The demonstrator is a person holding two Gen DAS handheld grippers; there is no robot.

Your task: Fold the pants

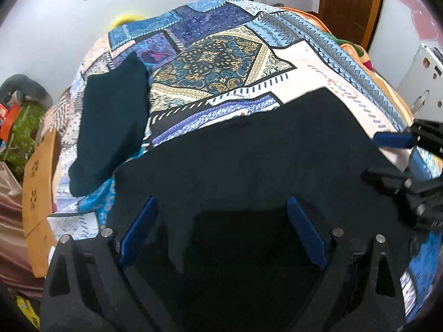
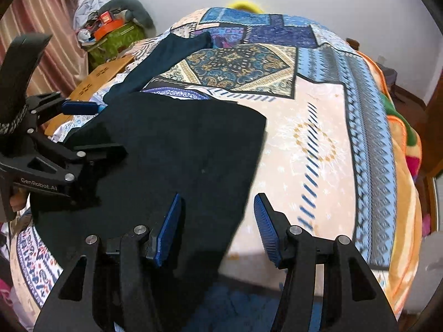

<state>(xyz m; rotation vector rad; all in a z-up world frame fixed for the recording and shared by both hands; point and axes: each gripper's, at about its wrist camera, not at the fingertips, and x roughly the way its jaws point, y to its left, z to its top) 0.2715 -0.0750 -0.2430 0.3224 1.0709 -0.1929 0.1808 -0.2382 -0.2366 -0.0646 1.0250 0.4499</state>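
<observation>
Dark pants (image 1: 249, 152) lie across the patterned bedspread (image 2: 318, 138), lower centre. Left hand-held gripper (image 1: 221, 235) and right hand-held gripper (image 2: 218, 227) both released, grasping nothing.

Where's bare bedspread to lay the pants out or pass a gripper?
Free: the pale peach patch, bordered by the dark pants and the blue zigzag border, and the paisley diamond panel beyond the pants. Crowded: the side with the teal folded garment, the wooden bed edge and the left gripper.
</observation>
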